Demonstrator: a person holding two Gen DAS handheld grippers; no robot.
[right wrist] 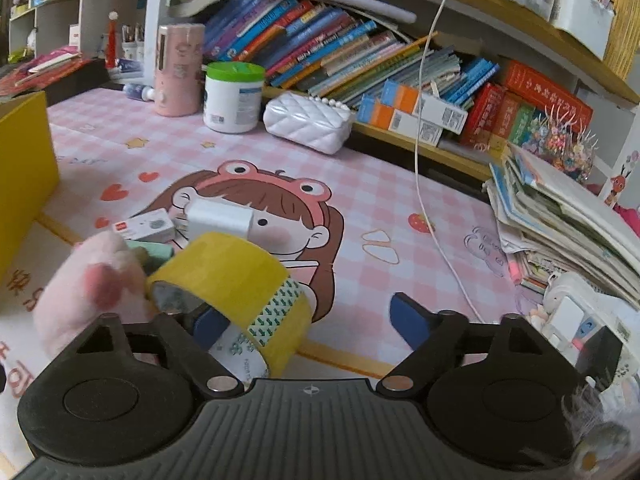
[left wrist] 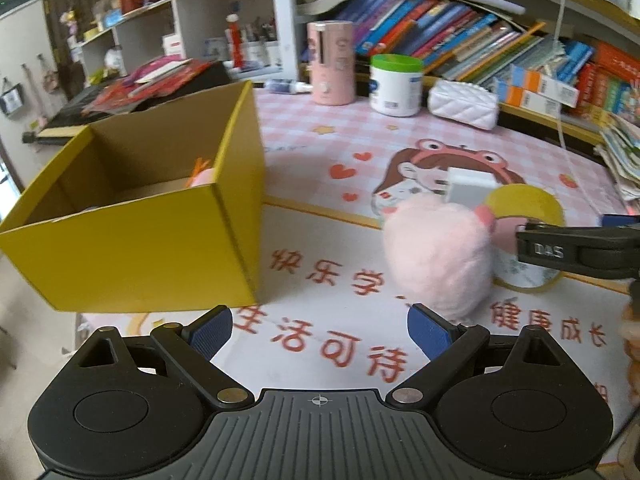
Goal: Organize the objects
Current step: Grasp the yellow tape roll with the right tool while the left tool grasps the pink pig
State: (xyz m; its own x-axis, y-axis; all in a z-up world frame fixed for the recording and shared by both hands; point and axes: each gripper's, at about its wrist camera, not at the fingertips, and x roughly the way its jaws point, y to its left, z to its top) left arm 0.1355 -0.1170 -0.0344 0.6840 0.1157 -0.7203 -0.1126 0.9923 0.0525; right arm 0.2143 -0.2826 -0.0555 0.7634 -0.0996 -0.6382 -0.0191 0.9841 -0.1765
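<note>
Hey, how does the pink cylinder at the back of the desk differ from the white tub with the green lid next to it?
The pink cylinder is taller and slimmer; the white tub is shorter and wider. The cylinder is pink all over with a pale cartoon print, while the tub is white with a blue label and a green lid. Both stand upright, side by side on the pink checked mat, in front of the bookshelf.

The yellow box (left wrist: 132,236) looks like matt cardboard, the pink toy (left wrist: 438,256) fluffy plush, the tape roll (right wrist: 236,280) glossy yellow plastic film, the white pouch (right wrist: 308,120) shiny quilted, and the table mat (right wrist: 400,216) smooth printed.
</note>
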